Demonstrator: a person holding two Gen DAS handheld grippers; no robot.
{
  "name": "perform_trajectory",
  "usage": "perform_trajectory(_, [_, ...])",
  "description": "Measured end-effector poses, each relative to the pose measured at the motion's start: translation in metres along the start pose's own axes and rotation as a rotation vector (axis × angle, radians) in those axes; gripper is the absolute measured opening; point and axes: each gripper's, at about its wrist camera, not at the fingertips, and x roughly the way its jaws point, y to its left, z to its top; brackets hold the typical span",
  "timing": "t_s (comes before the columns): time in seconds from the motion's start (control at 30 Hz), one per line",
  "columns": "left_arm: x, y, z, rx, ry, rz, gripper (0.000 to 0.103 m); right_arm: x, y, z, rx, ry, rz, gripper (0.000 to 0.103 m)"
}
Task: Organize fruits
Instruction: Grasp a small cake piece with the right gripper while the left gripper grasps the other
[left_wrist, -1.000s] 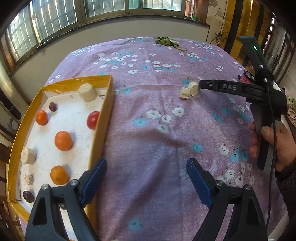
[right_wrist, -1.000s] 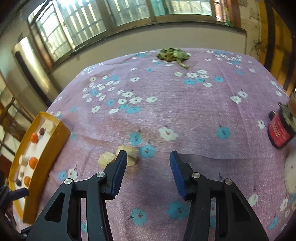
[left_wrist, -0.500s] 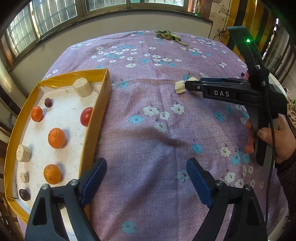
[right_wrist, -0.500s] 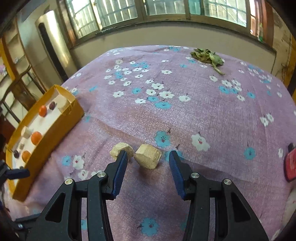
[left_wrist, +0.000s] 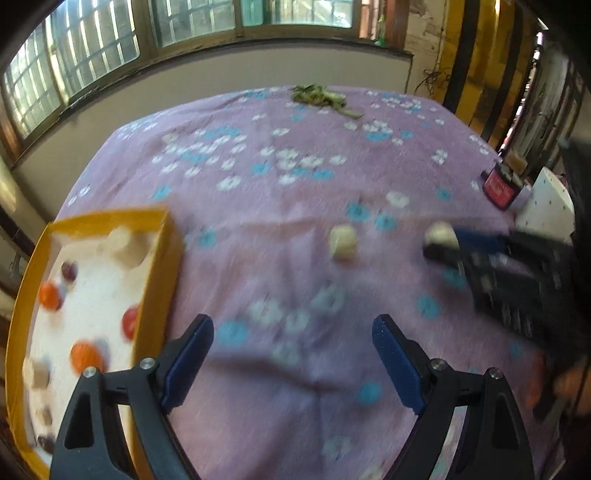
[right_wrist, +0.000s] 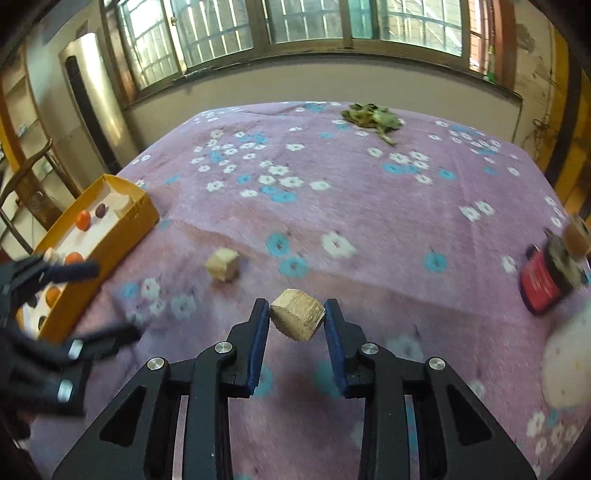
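My right gripper (right_wrist: 295, 317) is shut on a pale banana chunk (right_wrist: 297, 319) and holds it above the purple flowered tablecloth; it also shows in the left wrist view (left_wrist: 441, 240) with the chunk (left_wrist: 439, 233) at its tips. A second banana chunk (right_wrist: 222, 264) lies on the cloth to the left, seen too in the left wrist view (left_wrist: 343, 242). The yellow tray (left_wrist: 168, 258) at the left holds oranges, a red fruit, dark plums and banana pieces. My left gripper (left_wrist: 291, 350) is open and empty beside the tray's right wall.
A red-labelled jar (right_wrist: 546, 280) stands at the right edge of the table, near a white object (right_wrist: 569, 369). A bunch of dry green leaves (right_wrist: 373, 118) lies at the far side. A chair (right_wrist: 26, 184) stands beyond the tray.
My right gripper closed on one banana chunk and lifted it off the cloth. The left gripper swung right and forward, away from over the tray; the view is blurred.
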Motion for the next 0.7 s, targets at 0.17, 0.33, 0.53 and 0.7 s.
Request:
perform_trajectory(0.17, [0.028,-0.022,0.029,0.033,-0.042,-0.006,0.079,-0.011,-0.014,-0.023,0.039,0.010,-0.010,0.030])
perform_trajectory(0.33, [0.054,-0.033,0.036,0.038,-0.003,-0.046,0.037,-0.015,-0.026,-0.035,0.080,0.011,-0.015,0.030])
perform_trajectory(0.53, [0.059,-0.033,0.032,0.029,0.000,-0.081,0.021,-0.024,-0.033,-0.041,0.107,-0.012,-0.028,0.030])
perform_trajectory(0.7, [0.044,-0.037,0.021,0.058,-0.009,-0.083,0.021,-0.030,-0.036,-0.047,0.138,-0.018,-0.029,0.030])
